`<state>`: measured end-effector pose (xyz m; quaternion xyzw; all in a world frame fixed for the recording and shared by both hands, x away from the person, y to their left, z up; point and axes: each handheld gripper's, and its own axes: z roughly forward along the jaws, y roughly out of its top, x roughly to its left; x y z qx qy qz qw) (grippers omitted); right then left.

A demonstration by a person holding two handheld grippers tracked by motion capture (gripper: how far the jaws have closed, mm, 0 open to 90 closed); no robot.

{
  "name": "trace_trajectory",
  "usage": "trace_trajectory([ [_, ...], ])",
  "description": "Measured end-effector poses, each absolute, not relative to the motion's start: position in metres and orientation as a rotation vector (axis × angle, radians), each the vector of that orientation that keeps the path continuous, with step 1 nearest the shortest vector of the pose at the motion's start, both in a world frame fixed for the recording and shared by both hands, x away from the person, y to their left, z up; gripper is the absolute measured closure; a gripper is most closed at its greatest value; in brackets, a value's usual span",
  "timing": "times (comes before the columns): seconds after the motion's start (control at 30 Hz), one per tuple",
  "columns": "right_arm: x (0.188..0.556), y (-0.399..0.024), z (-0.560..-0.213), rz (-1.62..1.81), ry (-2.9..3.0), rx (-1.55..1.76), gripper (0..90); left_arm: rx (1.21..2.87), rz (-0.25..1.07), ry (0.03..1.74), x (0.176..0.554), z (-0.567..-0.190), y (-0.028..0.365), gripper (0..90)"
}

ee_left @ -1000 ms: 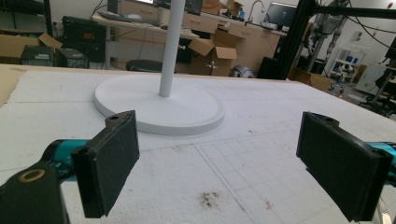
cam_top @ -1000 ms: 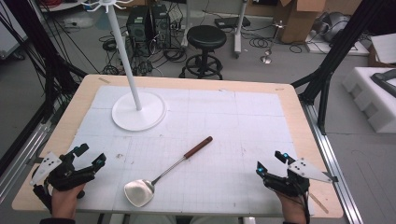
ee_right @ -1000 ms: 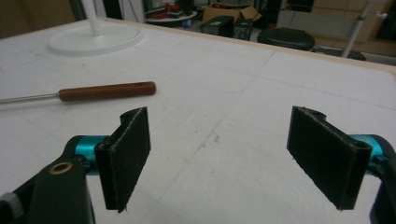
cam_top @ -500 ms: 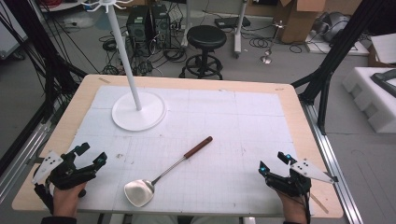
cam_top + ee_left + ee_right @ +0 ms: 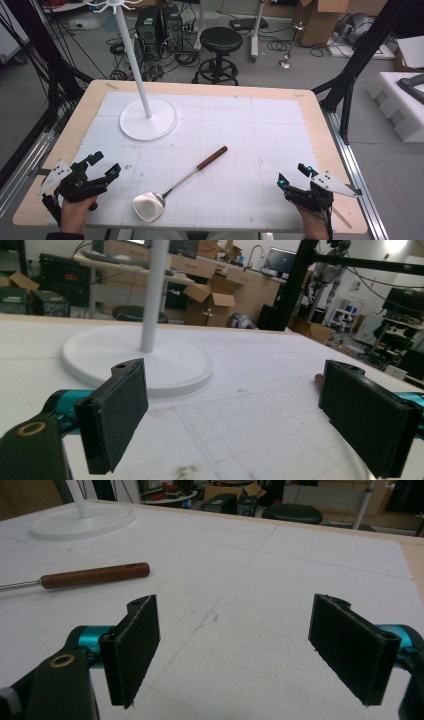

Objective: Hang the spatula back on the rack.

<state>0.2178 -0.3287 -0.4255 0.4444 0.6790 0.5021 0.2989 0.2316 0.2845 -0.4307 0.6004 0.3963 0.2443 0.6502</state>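
- Steel spatula with a reddish wooden handle lies flat on the white table mat, between the two grippers and nearer the left one. Nothing touches it.
- Left gripper rests at the near left corner of the table with its jaws spread wide and nothing between them. The spatula's blade lies just to its right, near but apart.
- Right gripper rests at the near right corner, jaws also wide apart and empty. The spatula's handle lies ahead of it and off to its left, well apart.
- White stand, a round base with a tall pole, sits farther out on the table, ahead of the left gripper and slightly to its right. At the pole's top are small hook arms, partly cut off by the frame edge.
- Progress, as a judgement: the work looks barely begun. No grip has been made and the spatula has not been lifted.
- Left to do, probably: reach in, close on the handle, lift the spatula, and perhaps hang it on the stand, though that goal is only a guess.
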Motion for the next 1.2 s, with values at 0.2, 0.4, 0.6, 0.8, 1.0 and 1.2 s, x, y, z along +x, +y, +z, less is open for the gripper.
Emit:
trace_trajectory([
  [0.2,0.218,-0.328,-0.424,1.357,1.769,1.191,19.3,1.479,0.478,0.810,0.233,-0.411,0.252,12.9],
  [0.4,0.218,-0.327,-0.424,1.356,1.784,1.174,19.2,1.584,0.319,0.744,0.249,-0.394,0.216,14.4],
  [0.6,0.220,-0.328,-0.426,1.349,1.785,1.178,19.3,1.735,0.224,0.696,0.264,-0.389,0.173,15.8],
  [0.8,0.217,-0.331,-0.425,1.357,1.774,1.183,19.3,1.895,0.203,0.703,0.273,-0.396,0.137,18.9],
  [1.0,0.217,-0.333,-0.425,1.360,1.770,1.181,19.3,2.107,0.223,0.732,0.281,-0.408,0.115,29.2],
  [1.2,0.217,-0.332,-0.425,1.362,1.774,1.181,19.3,2.193,0.209,0.779,0.286,-0.417,0.105,37.0],
])
